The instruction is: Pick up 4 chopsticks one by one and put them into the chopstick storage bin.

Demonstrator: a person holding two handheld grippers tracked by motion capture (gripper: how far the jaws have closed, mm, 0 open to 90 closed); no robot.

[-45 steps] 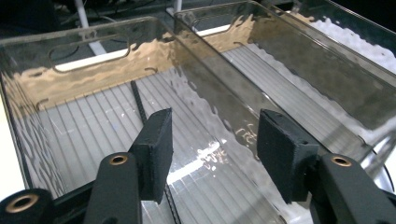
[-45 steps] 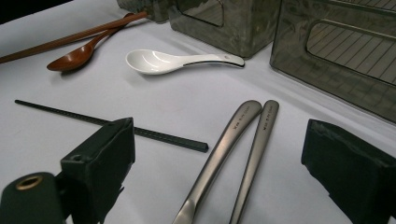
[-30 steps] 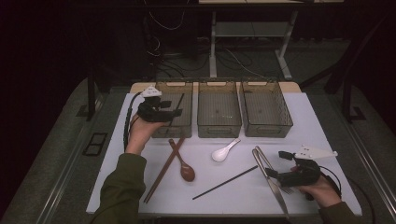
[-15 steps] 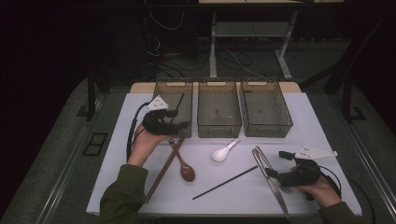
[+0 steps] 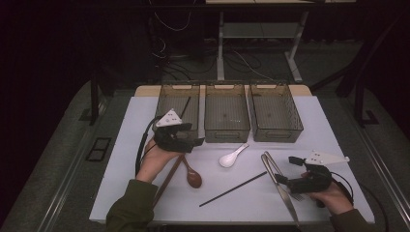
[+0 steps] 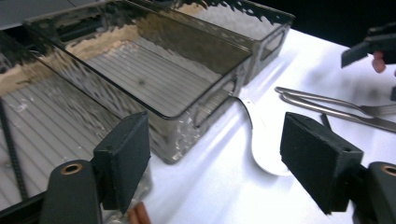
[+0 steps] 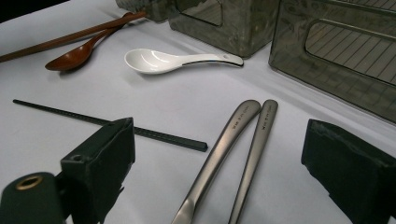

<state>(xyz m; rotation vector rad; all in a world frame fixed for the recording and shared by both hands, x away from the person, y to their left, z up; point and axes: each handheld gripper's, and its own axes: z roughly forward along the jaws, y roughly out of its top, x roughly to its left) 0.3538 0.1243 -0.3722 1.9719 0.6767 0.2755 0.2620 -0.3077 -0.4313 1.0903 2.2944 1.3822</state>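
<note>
My left gripper (image 5: 193, 137) (image 6: 217, 140) hovers just in front of the left bin (image 5: 167, 96). Its jaws are open and have just been opening, with nothing between them. A black chopstick (image 5: 185, 106) (image 6: 11, 140) lies inside that bin. A white spoon (image 5: 233, 155) (image 6: 264, 149) (image 7: 163, 60) rests before the middle bin (image 5: 227, 128). My right gripper (image 5: 288, 170) (image 7: 224, 140) sits open at the front right, over the handles of a metal fork and spoon (image 5: 278, 181) (image 7: 233, 140). A second black chopstick (image 5: 233, 188) (image 7: 107, 122) lies at the front centre.
A brown wooden spoon (image 5: 192, 176) (image 7: 74, 56) and brown chopsticks (image 5: 167, 179) lie under my left forearm. The right bin (image 5: 275, 133) stands at the back right. The white table (image 5: 333, 125) is edged by dark floor all around.
My left hand has drawn back from over the left bin toward the near side and slightly right, and its jaws have spread wider. The right hand has stayed put.
</note>
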